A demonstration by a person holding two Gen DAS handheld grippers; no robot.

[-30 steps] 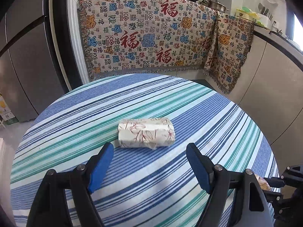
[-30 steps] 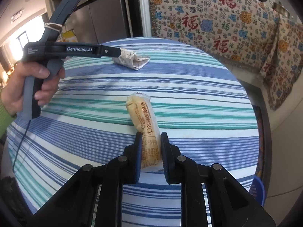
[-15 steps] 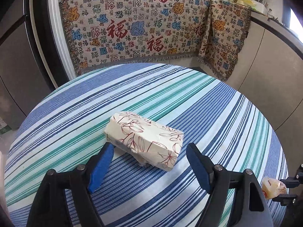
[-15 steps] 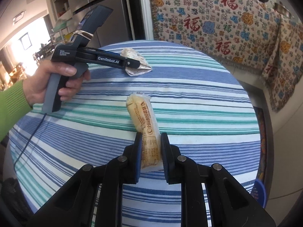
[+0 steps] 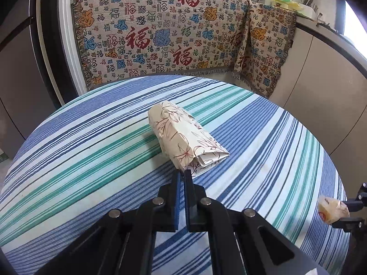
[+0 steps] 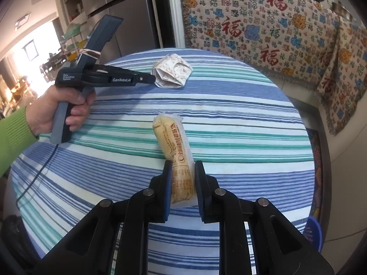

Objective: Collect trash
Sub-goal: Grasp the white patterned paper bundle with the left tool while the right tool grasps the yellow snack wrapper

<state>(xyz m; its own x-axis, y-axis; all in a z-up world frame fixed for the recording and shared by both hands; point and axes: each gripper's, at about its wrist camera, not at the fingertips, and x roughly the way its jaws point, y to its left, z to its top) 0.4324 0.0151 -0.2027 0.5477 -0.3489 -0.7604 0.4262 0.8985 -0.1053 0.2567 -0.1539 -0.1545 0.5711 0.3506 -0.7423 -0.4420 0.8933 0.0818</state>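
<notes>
A round table under a blue, teal and white striped cloth [image 5: 96, 151] fills both views, with a patterned beige hanging printed in red characters [image 5: 160, 36] draped over the counter behind it.

Towards the middle of the cloth lies the bigger piece of trash, a crumpled cream paper packet with a reddish leaf print [image 5: 185, 137]. It looks light, soft and hollow, folded loosely at its near end, so it should crush easily and could tear or slip if taken only by a flap. The left gripper [image 5: 180, 178] is clenched on that near folded corner, its blue pads almost meeting with only a thin edge of paper between them; a hold deeper across the body would likely be safer.

Nearer the table's edge is a long yellow bread-like snack in a clear printed plastic wrapper [image 6: 176, 151]. It looks light and squashy, its film slippery. The right gripper [image 6: 183, 181] grasps its near end, pads pressing both sides, while the far end rests on the cloth.
</notes>
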